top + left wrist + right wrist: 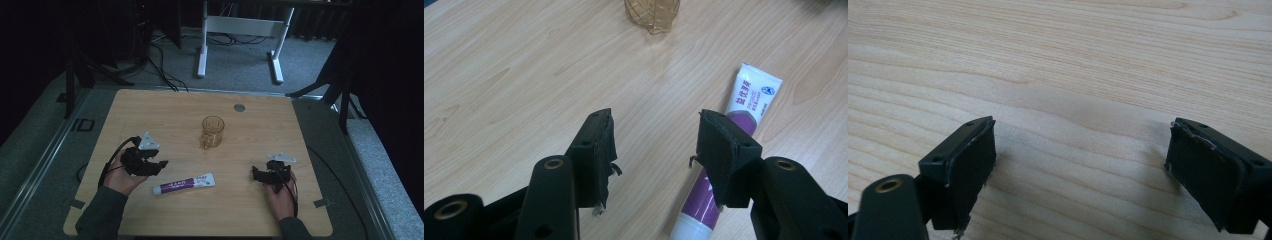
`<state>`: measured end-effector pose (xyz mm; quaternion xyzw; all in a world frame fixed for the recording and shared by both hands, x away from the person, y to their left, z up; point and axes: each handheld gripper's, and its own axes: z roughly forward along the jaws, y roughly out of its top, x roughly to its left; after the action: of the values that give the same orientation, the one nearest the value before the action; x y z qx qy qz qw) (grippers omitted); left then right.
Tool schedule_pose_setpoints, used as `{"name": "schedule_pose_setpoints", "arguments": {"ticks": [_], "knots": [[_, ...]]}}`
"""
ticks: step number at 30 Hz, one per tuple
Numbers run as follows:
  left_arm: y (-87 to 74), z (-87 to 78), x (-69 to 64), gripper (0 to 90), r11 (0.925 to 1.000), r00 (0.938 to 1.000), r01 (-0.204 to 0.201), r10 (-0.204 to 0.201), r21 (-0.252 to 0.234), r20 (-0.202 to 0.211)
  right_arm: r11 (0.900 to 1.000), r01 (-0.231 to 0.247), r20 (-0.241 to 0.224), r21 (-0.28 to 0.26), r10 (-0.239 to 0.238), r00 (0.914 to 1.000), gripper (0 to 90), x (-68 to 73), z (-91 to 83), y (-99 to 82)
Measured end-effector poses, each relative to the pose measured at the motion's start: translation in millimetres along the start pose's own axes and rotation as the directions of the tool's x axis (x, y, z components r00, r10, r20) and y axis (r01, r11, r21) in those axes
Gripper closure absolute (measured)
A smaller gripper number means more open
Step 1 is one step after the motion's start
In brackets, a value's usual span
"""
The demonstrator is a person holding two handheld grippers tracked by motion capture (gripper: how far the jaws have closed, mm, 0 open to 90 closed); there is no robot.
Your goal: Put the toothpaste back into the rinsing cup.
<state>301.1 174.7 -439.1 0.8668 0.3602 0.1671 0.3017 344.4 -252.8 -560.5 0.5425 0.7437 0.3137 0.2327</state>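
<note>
Two forearms in dark sleeves are seen at the bottom edge of the high view, each hand holding a black gripper over the wooden table (150,107). By the left hand (120,176) the left gripper (159,165) is held low over the table, and its jaws are spread to a medium width with nothing between them. In the left gripper view the toothpaste tube (729,165) is found just beside and partly under the right-hand jaw, with its flat white end pointed away; whether the jaw touches it cannot be told. On the table the tube (184,184) lies flat between the two hands, nearer to the left one. The right gripper (257,174) is held by the right hand (280,192) well apart from the tube, and its jaws are opened wide over bare wood. An amber glass cup (212,131) is placed upright farther back, near the middle of the table.
</note>
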Motion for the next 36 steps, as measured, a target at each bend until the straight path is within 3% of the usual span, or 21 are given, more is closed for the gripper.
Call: {"name": "schedule_pose_setpoints", "arguments": {"ticks": [13, 36], "knots": [[2.8, 4.3, -8.1, 50.1, 0.9977, 0.9985, -0.055, 0.055, 0.039, 0.006, 1.0000, -0.001, 0.000, 0.000, 0.001, 1.0000, 12.4, 0.0, 0.0, 0.0], [5.7, 9.6, -14.9, 49.6, 0.9947, 0.9962, -0.083, 0.082, 0.060, 0.031, 1.0000, -0.001, 0.000, 0.000, 0.001, 1.0000, 12.4, 0.0, 0.0, 0.0]]}}
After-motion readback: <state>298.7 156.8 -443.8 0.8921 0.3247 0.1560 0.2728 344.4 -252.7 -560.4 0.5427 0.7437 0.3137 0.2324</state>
